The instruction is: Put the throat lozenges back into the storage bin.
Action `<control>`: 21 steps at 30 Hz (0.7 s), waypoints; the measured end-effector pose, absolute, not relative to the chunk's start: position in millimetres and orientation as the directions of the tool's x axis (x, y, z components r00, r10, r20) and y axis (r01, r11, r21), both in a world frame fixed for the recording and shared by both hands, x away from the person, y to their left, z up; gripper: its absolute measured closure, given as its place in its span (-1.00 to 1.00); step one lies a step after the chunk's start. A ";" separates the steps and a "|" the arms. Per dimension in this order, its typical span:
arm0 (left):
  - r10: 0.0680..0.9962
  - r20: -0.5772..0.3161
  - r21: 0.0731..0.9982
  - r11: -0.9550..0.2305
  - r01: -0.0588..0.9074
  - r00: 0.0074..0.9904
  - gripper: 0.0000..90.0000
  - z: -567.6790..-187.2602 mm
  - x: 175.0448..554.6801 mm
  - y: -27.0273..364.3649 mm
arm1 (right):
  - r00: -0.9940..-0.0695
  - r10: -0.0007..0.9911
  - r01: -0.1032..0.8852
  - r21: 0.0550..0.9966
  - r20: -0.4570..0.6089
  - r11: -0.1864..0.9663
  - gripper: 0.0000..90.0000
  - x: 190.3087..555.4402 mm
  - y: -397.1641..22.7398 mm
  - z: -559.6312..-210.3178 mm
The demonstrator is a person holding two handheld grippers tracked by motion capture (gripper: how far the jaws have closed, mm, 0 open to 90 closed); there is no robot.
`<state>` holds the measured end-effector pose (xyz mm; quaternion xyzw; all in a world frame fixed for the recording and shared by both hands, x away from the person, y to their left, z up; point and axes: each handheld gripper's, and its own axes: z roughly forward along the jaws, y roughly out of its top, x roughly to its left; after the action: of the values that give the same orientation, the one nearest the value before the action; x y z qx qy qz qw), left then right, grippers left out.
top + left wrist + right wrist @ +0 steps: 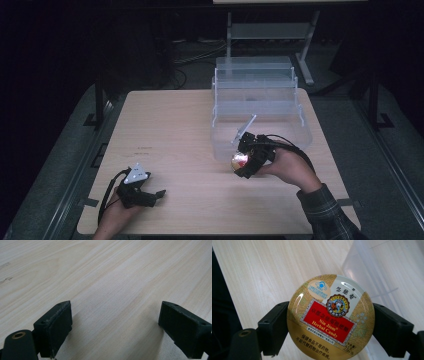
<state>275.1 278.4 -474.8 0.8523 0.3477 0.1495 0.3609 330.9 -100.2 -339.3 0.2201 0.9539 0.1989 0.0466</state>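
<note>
The right gripper (330, 322) has its black jaws clamped on a round glossy gold candy tin (331, 316) with a red label, held just above the pale wood-grain table (175, 135), right beside the clear plastic storage bin (260, 100). It's a flat disc, so no real long axis; its lid faces the gripper camera. The left gripper (115, 325) sits low over the table, jaws spread wide on nothing

This looks like a lab or a recording room, not a home. One pale wooden surface (170, 135) stands alone on grey carpet, with darkness all around it. Behind the surface, loose cables (197, 54) lie on the floor beside a grey metal frame (272, 32). Metal rails (75, 170) run along the surface's sides.
</note>
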 end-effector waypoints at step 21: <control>0.701 0.004 0.720 -0.497 0.485 0.713 -0.76 -474.8 275.1 278.4 | -0.861 0.508 0.456 0.403 -0.024 0.793 -0.56 351.9 -124.7 -323.7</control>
<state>275.1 278.4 -474.8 0.8522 0.3478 0.1497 0.3611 351.9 -124.7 -323.7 0.2551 0.9446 0.1958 0.0654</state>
